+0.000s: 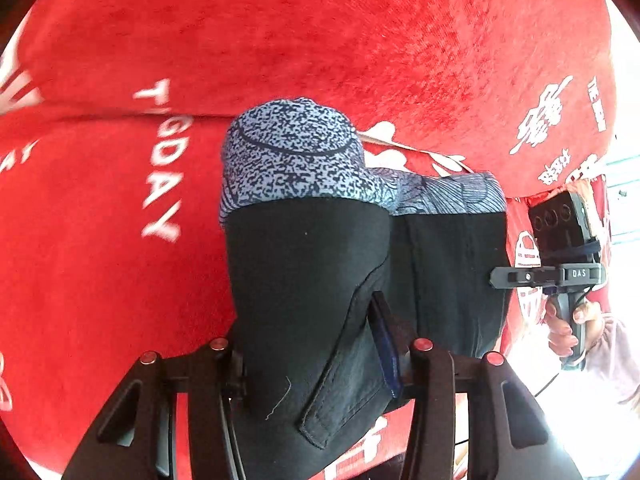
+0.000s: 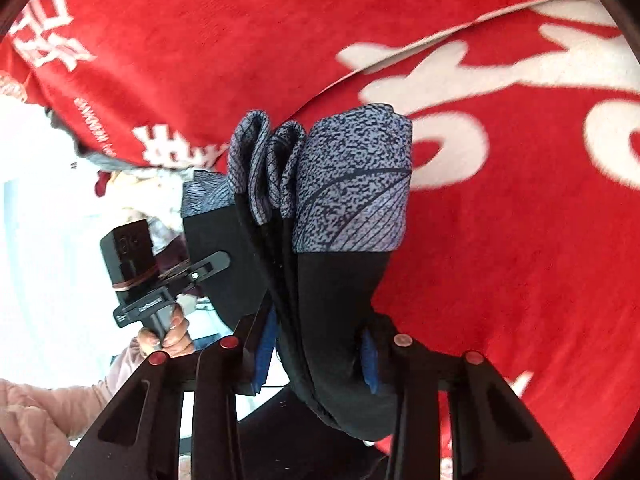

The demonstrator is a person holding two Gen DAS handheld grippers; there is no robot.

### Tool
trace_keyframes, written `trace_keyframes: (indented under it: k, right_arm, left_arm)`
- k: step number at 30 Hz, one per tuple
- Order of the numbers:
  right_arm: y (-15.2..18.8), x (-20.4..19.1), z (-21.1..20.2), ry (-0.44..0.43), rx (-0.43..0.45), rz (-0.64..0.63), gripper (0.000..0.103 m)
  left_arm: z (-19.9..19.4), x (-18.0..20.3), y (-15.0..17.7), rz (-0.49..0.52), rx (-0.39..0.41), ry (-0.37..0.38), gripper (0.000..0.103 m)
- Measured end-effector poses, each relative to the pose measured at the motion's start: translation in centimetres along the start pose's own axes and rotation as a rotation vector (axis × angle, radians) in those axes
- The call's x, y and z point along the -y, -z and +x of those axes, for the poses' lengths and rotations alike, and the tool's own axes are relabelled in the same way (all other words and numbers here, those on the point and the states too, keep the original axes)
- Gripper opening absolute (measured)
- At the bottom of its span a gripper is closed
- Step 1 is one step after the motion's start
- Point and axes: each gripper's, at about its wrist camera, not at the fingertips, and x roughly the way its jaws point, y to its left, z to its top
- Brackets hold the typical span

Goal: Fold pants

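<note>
Two grippers hold the pants up over a red cloth

Left gripper is clamped on a bunched black fold of the pants, the fabric filling the gap between its fingers and spilling over the near edge; the blue speckled band sits at the far end, over the cloth's white "TODAY" lettering. Right gripper is likewise closed on several stacked layers of the same pants, its blue pads pressing the black fabric from both sides, the speckled layers fanning out at the far end. Each view shows the other gripper to the side, pinching the pants' edge, with a hand in a pale pink sleeve on its handle. White characters mark the cloth beyond
</note>
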Motion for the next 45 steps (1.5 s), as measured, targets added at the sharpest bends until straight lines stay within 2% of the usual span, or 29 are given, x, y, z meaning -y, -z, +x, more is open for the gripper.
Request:
trace_keyframes:
  k: [6,10,12,13,15,17,18,20,23,26,29,36,39,40,41,42,45]
  right_arm:
    - [3.1,-2.8,3.2,-0.053,-0.033,-0.02,0.04]
    - [3.8,-2.5,6.8,-0.008,-0.058,-0.01,0.04]
    - [3.9,-1.9,8.6,0.061,-0.062,0.003,0.04]
    - [4.0,-1.5,8.9,0.113,-0.053,0.004,0.04]
    - [4.0,-0.8,9.4,0.164,-0.036,0.017,0.043]
    - [3.9,0.0,9.7,0.215,-0.017,0.047,0.052]
    - [3.9,0.1,9.9,0.25,-0.013,0.049,0.054]
    - [3.9,-0.1,10.3,0.323,0.006,0.046,0.068]
    - [4.1,-0.4,10.1,0.384,0.034,0.073,0.075]
    - [4.6,-1.8,9.7,0.473,0.056,0.063,0.076]
    - [5.4,-3.0,9.0,0.531,0.071,0.045,0.076]
    - [8.2,-7.3,8.1,0.583,0.124,0.005,0.081]
    - [9.4,-9.8,8.3,0.637,0.149,-0.049,0.087]
    - [9.9,-10.9,8.4,0.664,0.163,-0.08,0.091]
    - [10.4,-11.6,8.3,0.683,0.173,-0.102,0.1]
    - [10.6,-12.4,8.4,0.702,0.183,-0.123,0.103]
    - [11.7,-14.5,8.4,0.743,0.221,-0.179,0.103]
  left_arm:
    - [-2.0,-2.9,4.0,-0.099,0.003,-0.038,0.049]
    - [-0.3,-5.1,6.3,-0.155,-0.028,-0.098,0.052]
    - [0.6,-7.7,7.1,-0.164,-0.06,-0.175,0.063]
    - [1.0,-8.2,7.1,-0.161,-0.039,-0.198,0.076]
    - [1.2,-9.0,6.9,-0.158,-0.002,-0.213,0.082]
    - [1.6,-9.1,6.6,-0.153,0.011,-0.239,0.099]
    - [1.9,-9.0,6.4,-0.139,0.017,-0.273,0.102]
    - [2.2,-8.9,6.2,-0.127,0.017,-0.295,0.102]
    - [1.5,-9.1,6.5,-0.119,0.011,-0.321,0.102]
    - [0.1,-8.1,7.0,-0.098,0.023,-0.376,0.102]
    - [-1.0,-7.0,7.4,-0.087,0.035,-0.39,0.102]
    - [-3.2,-3.6,8.8,-0.058,0.028,-0.418,0.102]
    - [-4.9,-2.0,9.8,-0.043,0.051,-0.441,0.102]
    - [-5.4,-1.5,10.1,-0.042,0.059,-0.454,0.102]
    - [-5.9,-0.8,10.3,-0.041,0.069,-0.472,0.102]
    - [-6.3,-0.4,10.4,-0.04,0.074,-0.481,0.102]
    - [-7.2,0.7,10.7,-0.043,0.078,-0.486,0.102]
